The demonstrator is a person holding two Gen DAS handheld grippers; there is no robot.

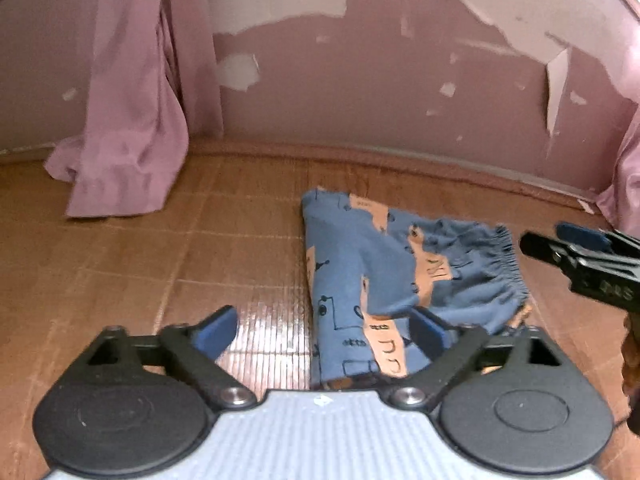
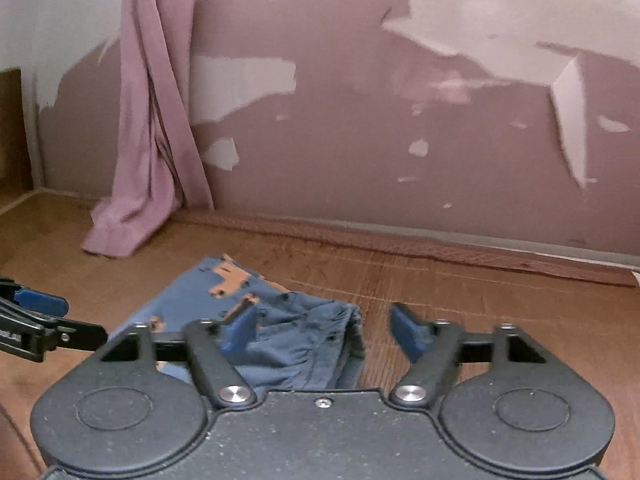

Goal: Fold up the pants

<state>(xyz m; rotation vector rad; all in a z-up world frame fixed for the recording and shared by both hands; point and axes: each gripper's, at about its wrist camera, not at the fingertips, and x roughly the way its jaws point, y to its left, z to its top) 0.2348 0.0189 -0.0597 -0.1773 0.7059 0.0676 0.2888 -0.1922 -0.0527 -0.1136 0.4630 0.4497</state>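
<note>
The pants (image 1: 380, 280), blue with orange patches and dark line drawings, lie in a folded bundle on the wooden floor (image 1: 160, 260) not far from the wall (image 1: 360, 92), whose pink paint has peeled off in pale patches. The gathered elastic waistband (image 1: 504, 264) is turned toward the right side, rumpled and partly lifted, while the leg part runs in a fairly flat strip toward the left tongs. The left tongs (image 1: 324, 330) hang low over the near end of that strip with the blue pads spread wide; the right-hand pad (image 1: 428, 330) sits over the cloth and the other pad is over bare floor, and nothing is clamped between them. The right tongs (image 2: 324, 330) are likewise wide open just above the waistband end, one blue pad (image 2: 240, 326) over the crumpled fabric and the other over the floor beside it, holding nothing. Each tool shows at the edge of the other's view, close on either side of the bundle. A mauve curtain (image 1: 124, 128) drapes down the wall to the left and pools on the floor, well apart from the pants
</note>
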